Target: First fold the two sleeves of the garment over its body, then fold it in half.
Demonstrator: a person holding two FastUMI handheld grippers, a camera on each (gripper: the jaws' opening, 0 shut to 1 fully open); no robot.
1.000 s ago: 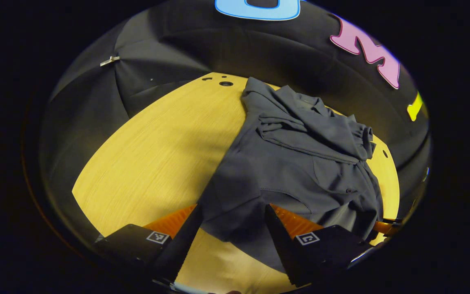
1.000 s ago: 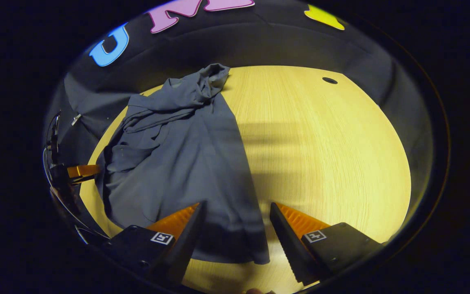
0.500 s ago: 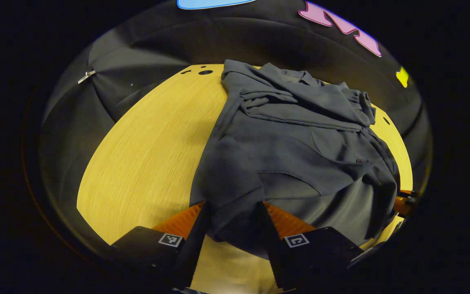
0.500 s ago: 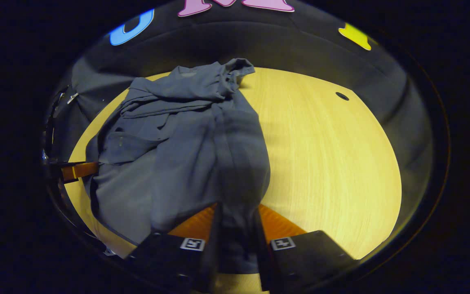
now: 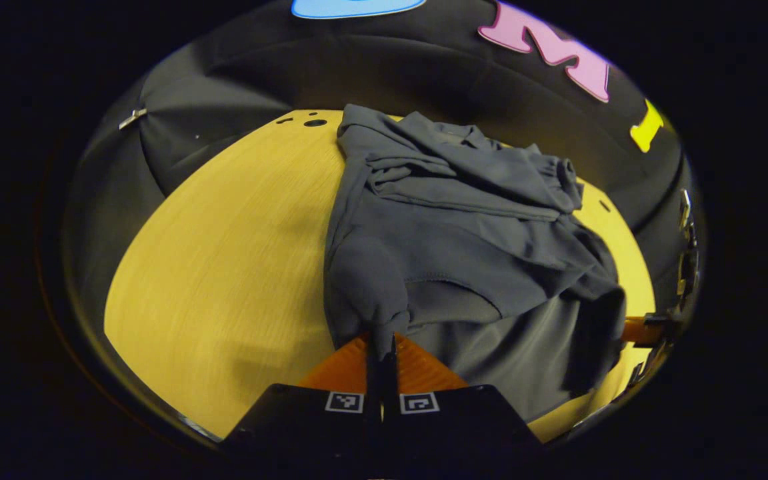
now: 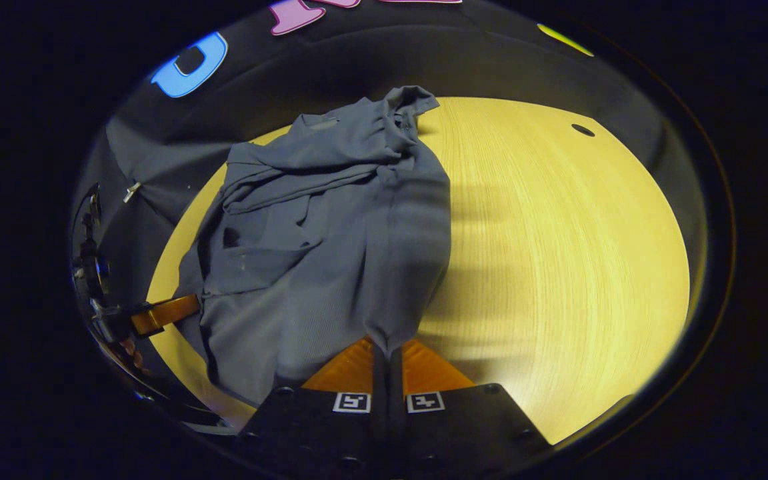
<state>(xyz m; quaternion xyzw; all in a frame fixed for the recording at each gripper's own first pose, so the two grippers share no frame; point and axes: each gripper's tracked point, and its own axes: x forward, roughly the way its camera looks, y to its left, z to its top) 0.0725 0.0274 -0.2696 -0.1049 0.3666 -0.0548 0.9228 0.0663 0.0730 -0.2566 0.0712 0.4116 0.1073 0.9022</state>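
The garment (image 5: 464,233), a dark grey shirt, lies on the yellow wooden surface (image 5: 224,267) with its collar end bunched toward the far edge, next to the black cloth wall (image 5: 357,67). Both sleeves are folded in over the body and lie in creased bands across the upper part of the shirt. The near hem is lifted off the surface at its two corners, so the lower cloth rises in two peaks and sags between them.

In the left gripper view, the left hand-held gripper (image 5: 382,347) has its two fingers pressed together on one hem corner, the cloth pulled up into a narrow tuck just above the fingertips. The other hem corner hangs in a dark fold on the far side of the garment from here, and the right hand-held gripper's finger shows just beside that fold.

In the right gripper view, the right hand-held gripper (image 6: 387,357) is likewise closed tight on a hem corner of the garment (image 6: 331,227), with a tongue of fabric drawn into the pinch. Beyond the garment's opposite edge the left hand-held gripper (image 6: 157,315) appears, touching the cloth there.

A small round hole (image 6: 583,130) sits in the bare surface (image 6: 557,253) well apart from the garment, near the far edge.
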